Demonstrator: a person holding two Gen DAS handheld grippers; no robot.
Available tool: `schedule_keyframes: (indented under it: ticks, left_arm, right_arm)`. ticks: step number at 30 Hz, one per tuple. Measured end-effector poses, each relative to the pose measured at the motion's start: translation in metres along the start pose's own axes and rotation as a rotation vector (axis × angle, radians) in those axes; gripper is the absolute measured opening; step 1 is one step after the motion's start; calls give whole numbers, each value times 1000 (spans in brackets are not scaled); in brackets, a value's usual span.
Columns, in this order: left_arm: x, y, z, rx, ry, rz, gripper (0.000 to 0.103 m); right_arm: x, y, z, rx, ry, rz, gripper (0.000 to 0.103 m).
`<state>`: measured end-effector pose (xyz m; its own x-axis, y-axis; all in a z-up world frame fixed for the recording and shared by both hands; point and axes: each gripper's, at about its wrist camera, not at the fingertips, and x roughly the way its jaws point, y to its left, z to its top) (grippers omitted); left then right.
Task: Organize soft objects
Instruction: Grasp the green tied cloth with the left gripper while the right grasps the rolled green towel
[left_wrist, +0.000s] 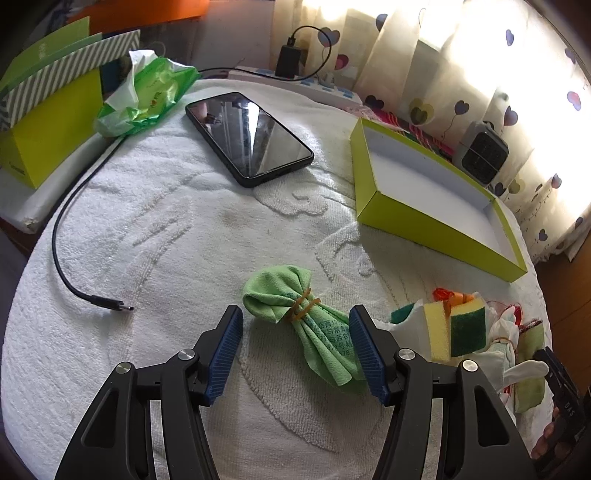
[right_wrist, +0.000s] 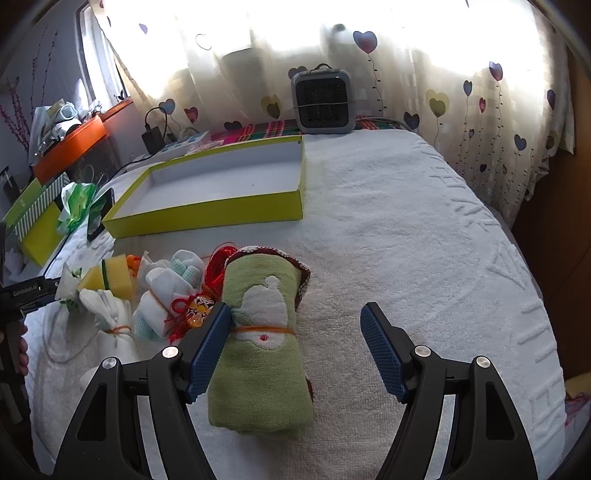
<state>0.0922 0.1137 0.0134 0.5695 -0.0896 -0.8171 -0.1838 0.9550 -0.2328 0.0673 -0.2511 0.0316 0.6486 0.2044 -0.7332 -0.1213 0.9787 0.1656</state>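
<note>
on the white towel (left_wrist: 177, 221) that covers the worktop we see, far left in the left wrist view, a green carton (left_wrist: 48, 122) and a tissue pack (left_wrist: 147, 92); a black cable (left_wrist: 74, 236) trails beside them; a phone (left_wrist: 251, 138) lies next, face up; then an open tray (left_wrist: 436, 221), lime outside, white inside; our left tool (left_wrist: 295, 332) stands with jaws apart, either side of a green cloth (left_wrist: 306, 317) bound with a rubber band (left_wrist: 301, 304); the right pad is just beside the cloth, though we cannot tell whether it touches; a sponge (left_wrist: 461, 325) sits to its right among small white bundles (left_wrist: 506, 343).

in the right wrist view the tray (right_wrist: 207, 210) lies at the back left, a grey fan (right_wrist: 321, 101) behind it by the curtain; the sponge (right_wrist: 110, 278), white bundles (right_wrist: 166, 291) and red cord (right_wrist: 214, 269) cluster at left; our right tool (right_wrist: 295, 332) is spread wide over a rolled green towel (right_wrist: 262, 339) ringed by an orange band (right_wrist: 264, 328); the left pad touches the roll, the right pad stands well clear.
</note>
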Motion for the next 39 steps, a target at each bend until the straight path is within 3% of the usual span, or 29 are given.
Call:
schedule_keyframes:
  ticks: [13,15,17,20,28,30,32,39]
  left_arm:
    - [7,-25,2,97,-29,-5,52]
    - [7,-26,0,122,-32,9,51]
    - [8,-22,-2,129,-26,15,46]
    - [5,-15,-3,120,-22,18,43]
    - [2,-14,-6,139,-21,46,32]
    - [1,-12,-6,131,-27,37,30]
    - [-1,-10,-6,118,-34,14,21]
    - [-8,-16,-2,133,-57,-21,16]
  right_arm:
    - [21,7,0,-6,78,76,73]
    - [21,7,0,-14,75,72,69]
    - [21,7,0,-18,77,74,52]
    - [22,7,1,-18,77,81,46]
    - [20,6,0,-9,63,90,40]
    - [20,6,0,-8,61,92,38]
    - [19,6,0,-9,56,94,36]
    - [11,7,4,-6,18,100,35]
